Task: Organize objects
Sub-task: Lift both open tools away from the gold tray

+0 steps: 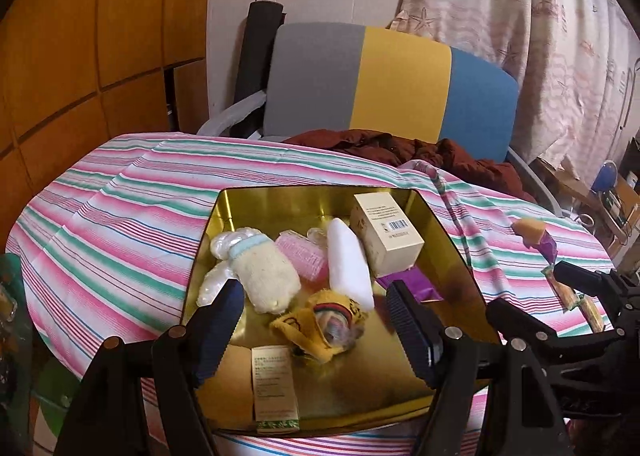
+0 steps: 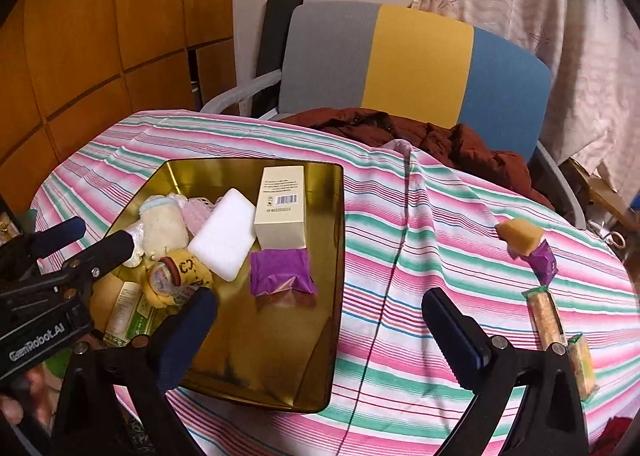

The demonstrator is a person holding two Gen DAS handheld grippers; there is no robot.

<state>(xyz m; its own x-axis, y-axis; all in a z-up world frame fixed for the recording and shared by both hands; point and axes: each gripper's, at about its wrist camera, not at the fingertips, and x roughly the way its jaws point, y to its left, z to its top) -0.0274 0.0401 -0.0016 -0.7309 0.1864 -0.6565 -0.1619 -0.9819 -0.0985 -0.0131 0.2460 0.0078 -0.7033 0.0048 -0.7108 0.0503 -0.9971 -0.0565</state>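
We hold both tongs with their fingers apart and nothing between them. Our left tongs (image 1: 316,308) hover over the near end of the gold tin tray (image 2: 336,256), just above a yellow knitted pouch (image 1: 320,320). Our right tongs (image 2: 320,320) straddle the tray's right rim, above the striped cloth on the surface (image 2: 400,256). Inside the tray we see a cream carton with a barcode (image 2: 280,208), a white foam block (image 2: 224,238), a purple packet (image 2: 280,272), a pink hair roller (image 1: 302,258), a cream plush toy (image 1: 264,272) and a green-edged box (image 1: 274,392). On the cloth to the right, well apart from the tray, lie a yellow sponge (image 2: 520,241), a purple wrapper (image 2: 545,261) and two wrapped snack bars (image 2: 546,316).
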